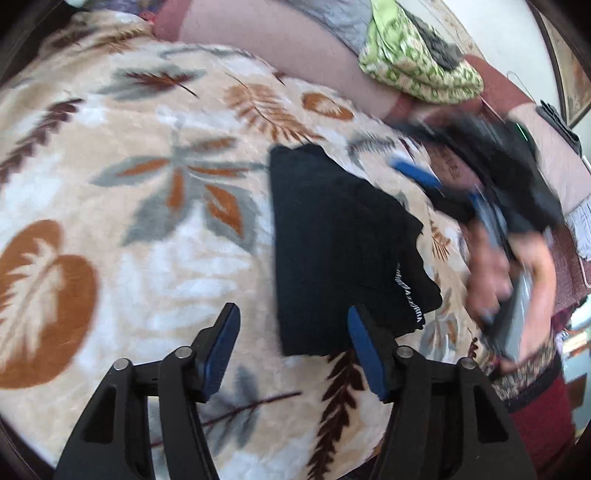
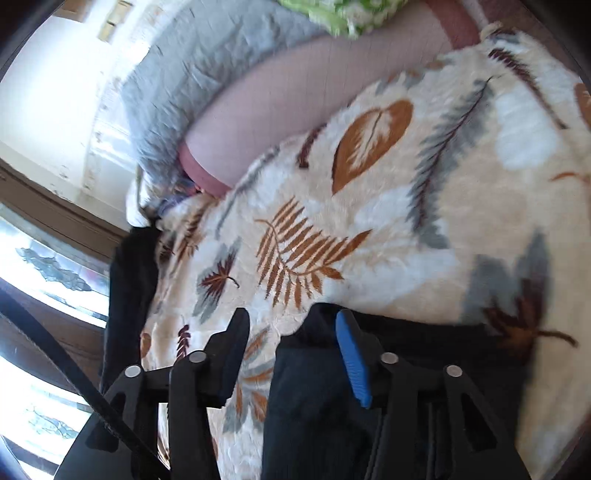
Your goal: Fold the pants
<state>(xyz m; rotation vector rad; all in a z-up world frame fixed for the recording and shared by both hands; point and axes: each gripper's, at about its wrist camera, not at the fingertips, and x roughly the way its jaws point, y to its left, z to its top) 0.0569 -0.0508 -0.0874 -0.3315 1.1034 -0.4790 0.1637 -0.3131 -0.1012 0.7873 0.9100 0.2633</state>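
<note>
Black pants (image 1: pixel 340 251) lie folded into a compact block on a cream blanket with a leaf print (image 1: pixel 155 206). My left gripper (image 1: pixel 293 310) hovers open over the near left edge of the pants, its blue pads touching nothing. To the right, a hand holds my right gripper (image 1: pixel 447 192), blurred, above the far right side of the pants. In the right wrist view, the right gripper (image 2: pixel 291 314) stands open above the blanket (image 2: pixel 406 221). The pants (image 2: pixel 424 347) lie beneath its right finger, and nothing is pinched between its pads.
A green patterned cloth (image 1: pixel 417 62) and a grey cloth (image 1: pixel 332 18) lie on the pink bedding (image 1: pixel 280 48) behind the blanket. A dark garment (image 2: pixel 129 280) hangs at the blanket's edge by a window (image 2: pixel 44 280). The person's patterned clothing (image 1: pixel 524 373) is at the right.
</note>
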